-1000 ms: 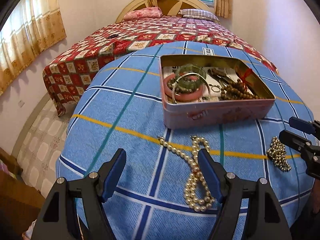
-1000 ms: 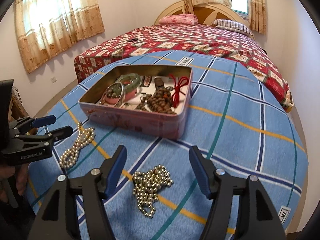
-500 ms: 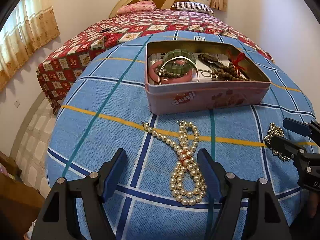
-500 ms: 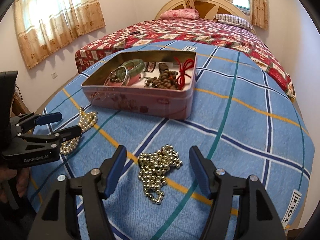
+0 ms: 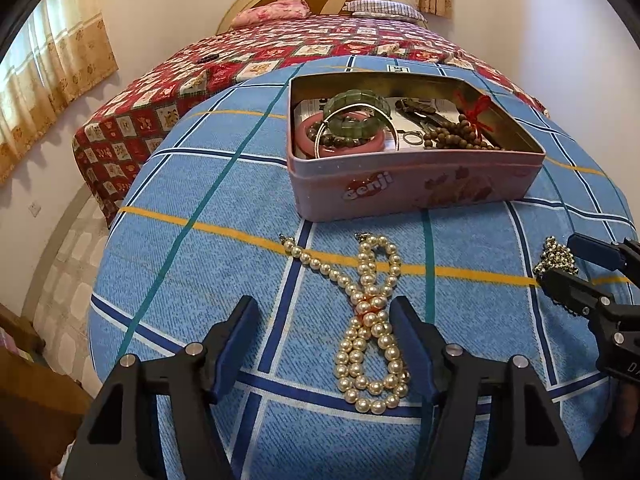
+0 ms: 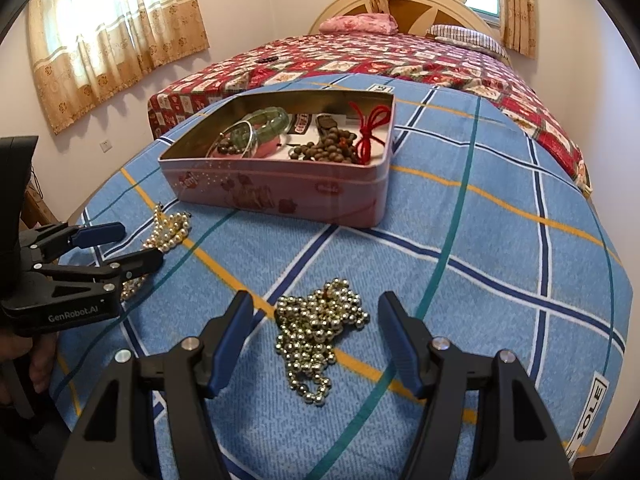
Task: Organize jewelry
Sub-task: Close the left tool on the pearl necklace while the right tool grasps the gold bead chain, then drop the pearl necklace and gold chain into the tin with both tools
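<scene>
A cream pearl necklace (image 5: pixel 372 320) lies in a figure-eight on the blue checked cloth. It sits between the fingers of my left gripper (image 5: pixel 324 304), close to the right finger; the jaws are closing and the pads do not touch it. A heap of gold bead chain (image 6: pixel 316 328) lies between the fingers of my right gripper (image 6: pixel 316 298), which is open and clear of it. Behind both stands an open pink tin (image 5: pixel 400 188) holding bangles, brown wooden beads and a red cord. Each gripper shows in the other's view: left gripper (image 6: pixel 140 242), right gripper (image 5: pixel 558 258).
The cloth (image 6: pixel 480 240) covers a rounded table whose edge drops off on all sides. A bed with a red patterned quilt (image 5: pixel 280 52) stands beyond it. Curtains (image 6: pixel 112 32) hang on the left wall. A hand (image 6: pixel 24 360) holds the left gripper's handle.
The left gripper's fingers have drawn slightly closer together around the pearls. In both views the tin and the necklaces look a little nearer. The right gripper's fingers stand as wide as before.
</scene>
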